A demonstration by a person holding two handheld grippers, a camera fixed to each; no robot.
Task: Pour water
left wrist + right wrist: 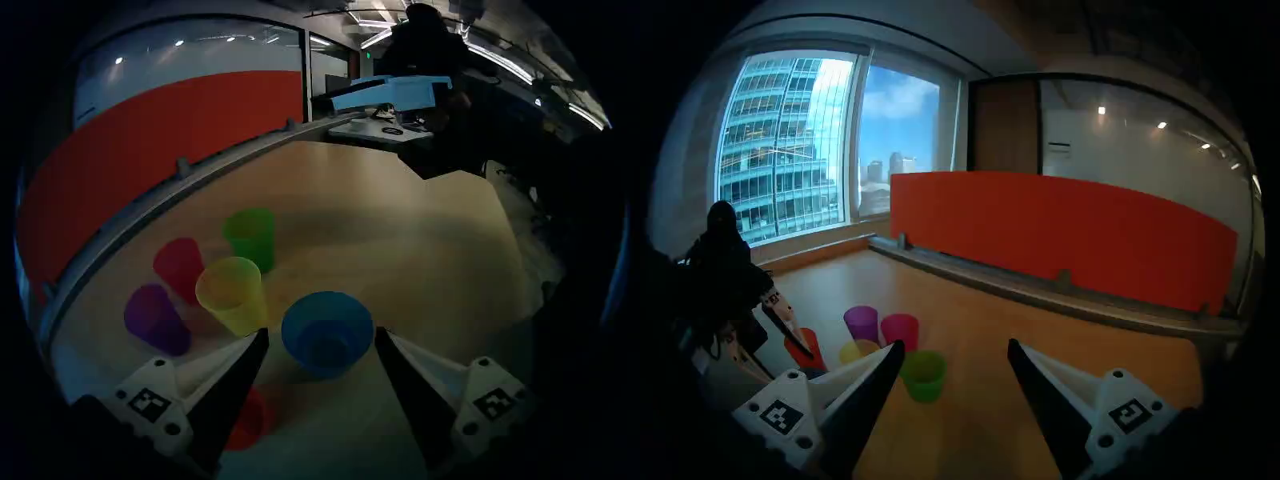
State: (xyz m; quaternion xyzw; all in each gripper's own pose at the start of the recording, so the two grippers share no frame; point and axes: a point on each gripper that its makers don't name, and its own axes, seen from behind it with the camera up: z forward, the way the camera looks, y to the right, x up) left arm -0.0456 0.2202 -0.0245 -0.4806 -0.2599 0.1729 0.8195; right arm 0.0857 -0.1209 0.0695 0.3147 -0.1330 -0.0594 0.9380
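**Left hand-held gripper** (320,333): fingers spread to either side of the blue cup (328,352). Whether they touch it cannot be told. The cup stands upright on the bench (400,240), at 6 o'clock in the left gripper view. This alignment suggests a grasp is being prepared, with the blue cup as the likely pouring vessel.

**Neighbours:** the yellow cup (232,294) is just beside it at 10 o'clock. The green cup (250,238), red cup (178,268) and purple cup (156,318) lie beyond. An orange cup (250,420) is partly hidden under a finger at 7 o'clock.

**Right hand-held gripper** (954,344): fingers spread, holding nothing, and raised, probably to keep clear.

**Water:** cannot be told in any cup.
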